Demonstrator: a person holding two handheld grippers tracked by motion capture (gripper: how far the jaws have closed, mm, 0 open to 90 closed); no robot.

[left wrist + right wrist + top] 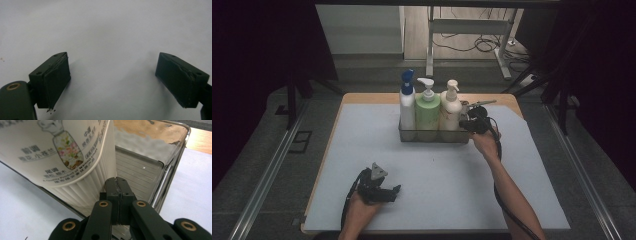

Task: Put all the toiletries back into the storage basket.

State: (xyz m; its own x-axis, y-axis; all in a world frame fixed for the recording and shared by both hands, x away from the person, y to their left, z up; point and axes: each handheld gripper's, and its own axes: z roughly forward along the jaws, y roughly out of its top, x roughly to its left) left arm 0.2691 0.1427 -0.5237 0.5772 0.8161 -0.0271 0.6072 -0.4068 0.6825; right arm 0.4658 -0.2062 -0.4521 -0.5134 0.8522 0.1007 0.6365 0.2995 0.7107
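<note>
Clear plastic rectangular basket point(432, 136) stands mid-surface, far side; right gripper point(465, 125) clamped tight on its right end wall, jaws pressed together over rim. Cream ribbed pump bottle point(72, 157) just beside jaws, inside basket; green pump bottle point(427, 107), white blue-capped bottle point(407, 105) alongside. Left gripper point(112, 75) open wide, empty, above pale grey surface point(437, 180), near edge.

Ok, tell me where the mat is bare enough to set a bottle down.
Bare mat: the broad middle between the left gripper and the clear bin, plus the strip left of the bin. Crowded: the bin's right end, where the right gripper sits shut beside the cream bottle.
</note>
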